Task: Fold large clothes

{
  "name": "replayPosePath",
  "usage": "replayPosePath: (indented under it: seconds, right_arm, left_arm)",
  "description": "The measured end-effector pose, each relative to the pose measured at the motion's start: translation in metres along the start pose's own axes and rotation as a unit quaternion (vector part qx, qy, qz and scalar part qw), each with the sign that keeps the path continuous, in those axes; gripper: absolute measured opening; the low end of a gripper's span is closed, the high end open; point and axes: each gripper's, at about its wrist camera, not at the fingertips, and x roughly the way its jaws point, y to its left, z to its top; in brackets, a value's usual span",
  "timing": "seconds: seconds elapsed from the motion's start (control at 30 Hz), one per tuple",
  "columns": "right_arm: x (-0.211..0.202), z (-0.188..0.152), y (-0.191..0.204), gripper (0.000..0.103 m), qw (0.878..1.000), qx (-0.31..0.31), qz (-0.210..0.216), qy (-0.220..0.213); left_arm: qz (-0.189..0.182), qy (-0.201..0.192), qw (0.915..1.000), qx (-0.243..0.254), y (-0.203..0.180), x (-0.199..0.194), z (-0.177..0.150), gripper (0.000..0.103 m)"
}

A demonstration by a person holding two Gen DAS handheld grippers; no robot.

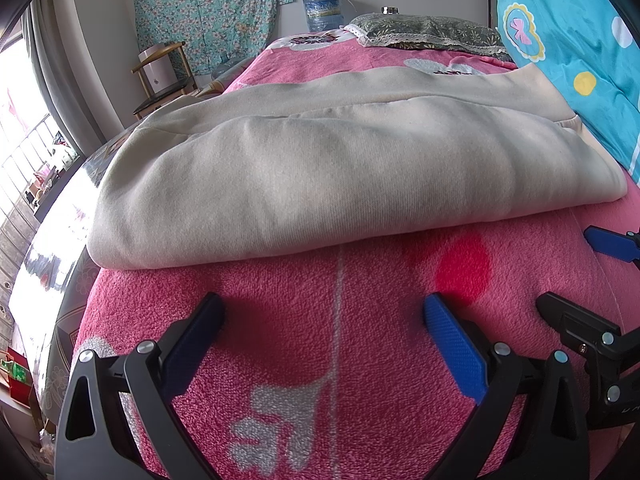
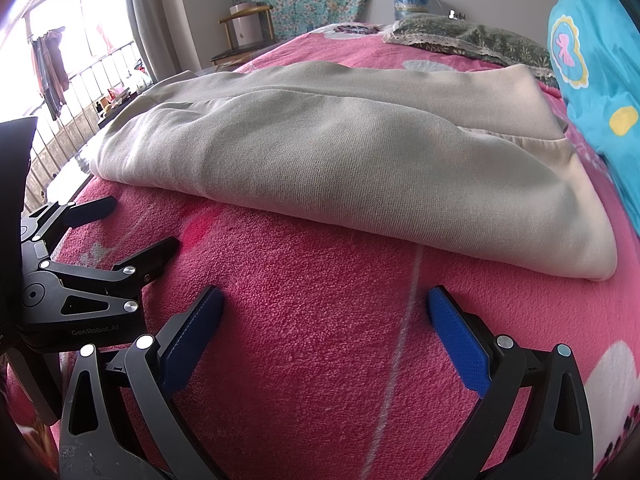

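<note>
Beige garment (image 1: 248,184) lies folded on pink blanket (image 1: 360,320) just ahead of L gripper (image 1: 324,316) & R gripper (image 2: 326,308), both jaws wide apart, holding nothing.

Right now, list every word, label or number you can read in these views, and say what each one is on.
"GenRobot.AI": on the black body of the left gripper, seen in the right wrist view.
Pale letters on the right gripper body, low right in the left wrist view: too small to read.
Small mark on the white box on the chair: too blurred to read.
Water jug label: unreadable.
</note>
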Motion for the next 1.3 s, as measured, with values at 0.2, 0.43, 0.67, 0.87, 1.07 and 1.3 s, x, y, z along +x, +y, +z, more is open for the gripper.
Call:
replayPosePath:
  seconds: [0.2,0.43,0.67,0.87,1.07,1.3]
  right_arm:
    - [0.0,-0.0001,0.0,0.097,1.0,0.0,0.0,0.0]
    - [-0.0002,-0.0006,-0.001,0.097,1.0,0.0,0.001,0.0]
    - [0.0003,0.0004,0.0003,0.097,1.0,0.001,0.001,-0.002]
    - [0.0003,0.0006,0.001,0.097,1.0,0.001,0.002,-0.002]
    - [0.0003,0.0006,0.0015,0.097,1.0,0.001,0.002,-0.003]
    - [0.0003,0.0007,0.0017,0.097,1.0,0.001,0.002,-0.003]
  left_arm:
    - [0.0,-0.001,1.0,0.0,0.0001,-0.0001,-0.0001,0.098]
    - [0.0,-0.001,1.0,0.0,0.0,-0.0003,0.0001,0.098]
    - [0.0,0.0,1.0,-0.001,0.0001,-0.0003,0.0,0.098]
    - [0.0,-0.001,1.0,0.0,0.0,-0.0003,0.0001,0.098]
    - [0.0,-0.001,1.0,0.0,0.0001,-0.0005,-0.0002,0.098]
    - [0.0,-0.001,1.0,0.0,0.0003,-0.0002,0.0,0.098]
